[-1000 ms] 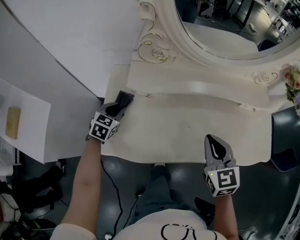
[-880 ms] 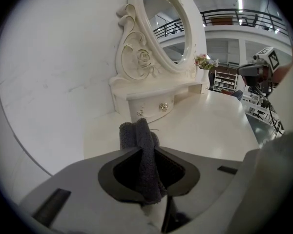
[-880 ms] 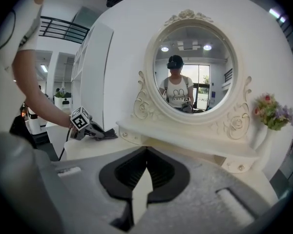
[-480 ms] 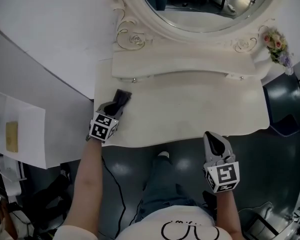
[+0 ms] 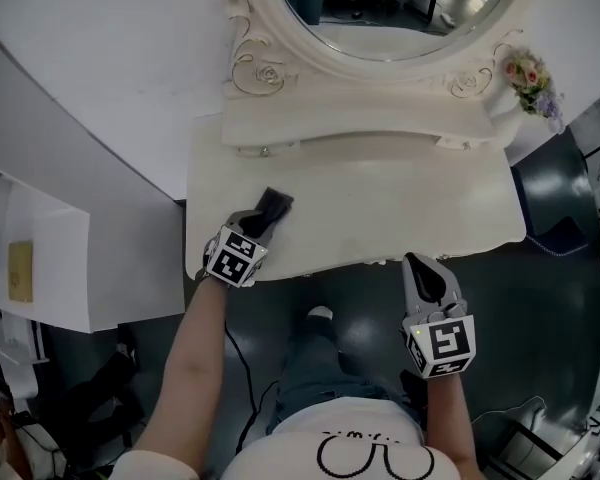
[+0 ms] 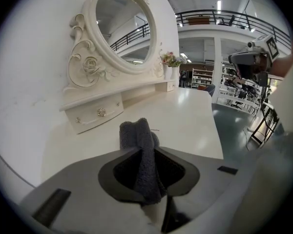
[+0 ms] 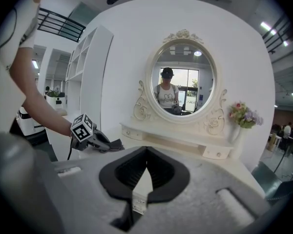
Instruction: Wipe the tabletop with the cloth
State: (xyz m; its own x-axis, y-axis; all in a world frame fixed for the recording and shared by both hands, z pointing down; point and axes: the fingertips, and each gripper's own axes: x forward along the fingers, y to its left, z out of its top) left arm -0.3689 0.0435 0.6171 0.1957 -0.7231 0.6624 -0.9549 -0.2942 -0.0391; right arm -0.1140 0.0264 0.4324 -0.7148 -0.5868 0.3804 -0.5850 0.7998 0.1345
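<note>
Cloth (image 5: 276,204) is pinched in the left claw (image 5: 261,222) on the table (image 5: 400,208); right claw (image 5: 424,270) is pressed together by the table's front edge

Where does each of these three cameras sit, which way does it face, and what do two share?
Head view: on the person's head, looking steeply down on the dressing table; both forearms, left gripper, right gripper show.
Left gripper view: on that gripper, facing across the tabletop toward the mirror; its jaws pinch the cloth.
Right gripper view: on that gripper, facing the mirror head-on; the left arm shows.
Both gripper views share mirror and flowers.
</note>
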